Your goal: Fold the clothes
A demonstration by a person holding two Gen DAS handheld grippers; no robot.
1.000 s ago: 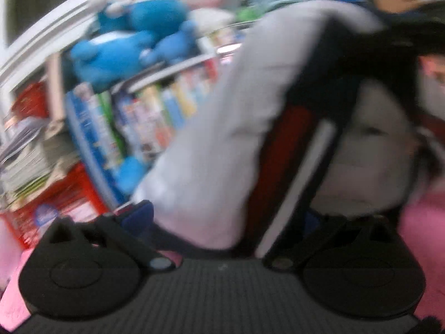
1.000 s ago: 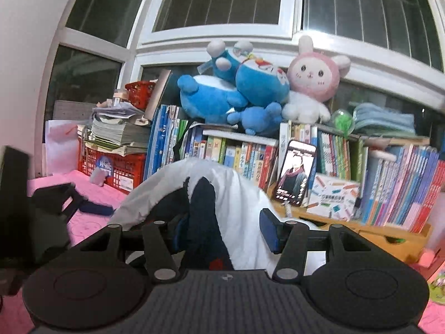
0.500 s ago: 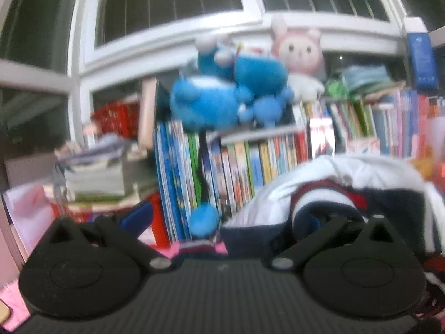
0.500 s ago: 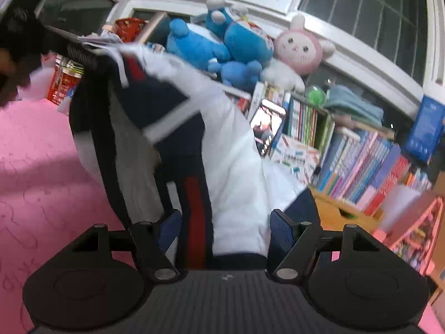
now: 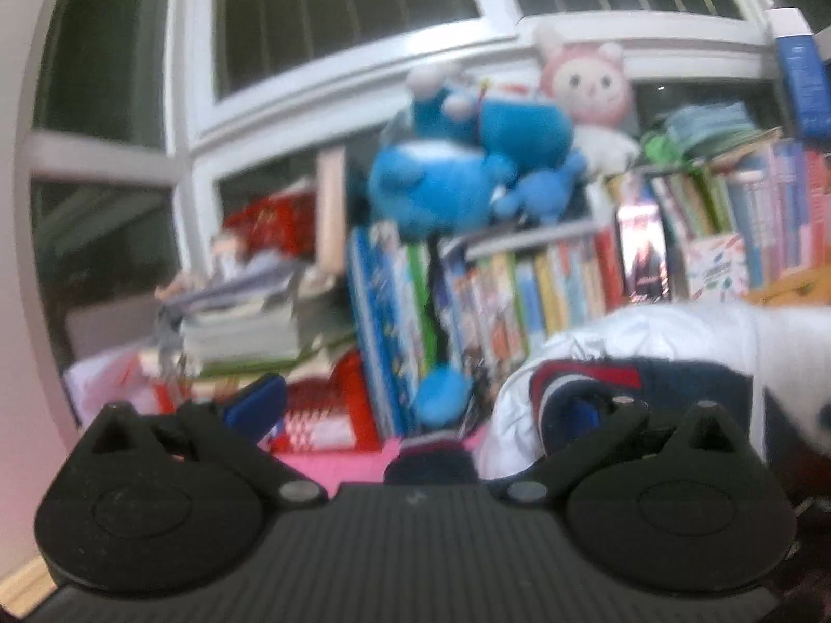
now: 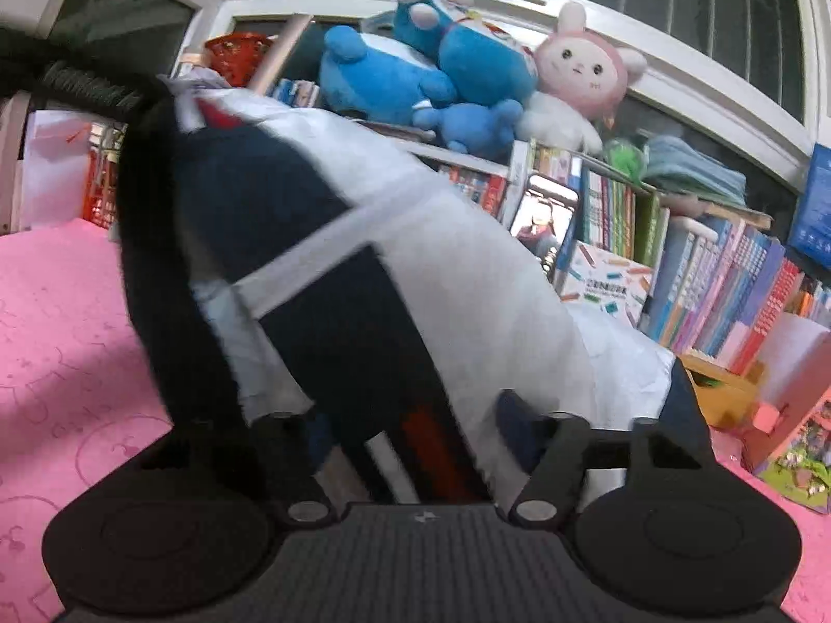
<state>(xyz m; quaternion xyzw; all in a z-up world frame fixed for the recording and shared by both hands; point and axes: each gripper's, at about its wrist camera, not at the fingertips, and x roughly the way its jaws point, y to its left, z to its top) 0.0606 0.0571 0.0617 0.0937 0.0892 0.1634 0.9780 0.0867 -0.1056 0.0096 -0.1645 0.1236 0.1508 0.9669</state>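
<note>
A white, navy and red jacket (image 6: pixel 394 270) hangs lifted over the pink surface (image 6: pixel 62 342) in the right wrist view. Its upper left end is held up at the other gripper's black body (image 6: pixel 78 85). My right gripper (image 6: pixel 410 431) has its jaws wide apart with the jacket's lower part between them, not clamped. In the left wrist view the jacket (image 5: pixel 649 358) bunches at the lower right. My left gripper (image 5: pixel 420 410) has its jaws spread; its right finger (image 5: pixel 587 415) is wrapped in the navy cloth, and its left finger (image 5: pixel 254 405) is free.
A shelf of upright books (image 6: pixel 727 280) runs behind, with blue and pink plush toys (image 6: pixel 467 62) on top. A stack of papers (image 5: pixel 244 316) and a red basket (image 5: pixel 322 410) stand at the left. A phone (image 6: pixel 540 218) leans on the books.
The left gripper rose and levelled, the jacket dropping from filling its view to the lower right. In the right view the jacket was lifted high and spread.
</note>
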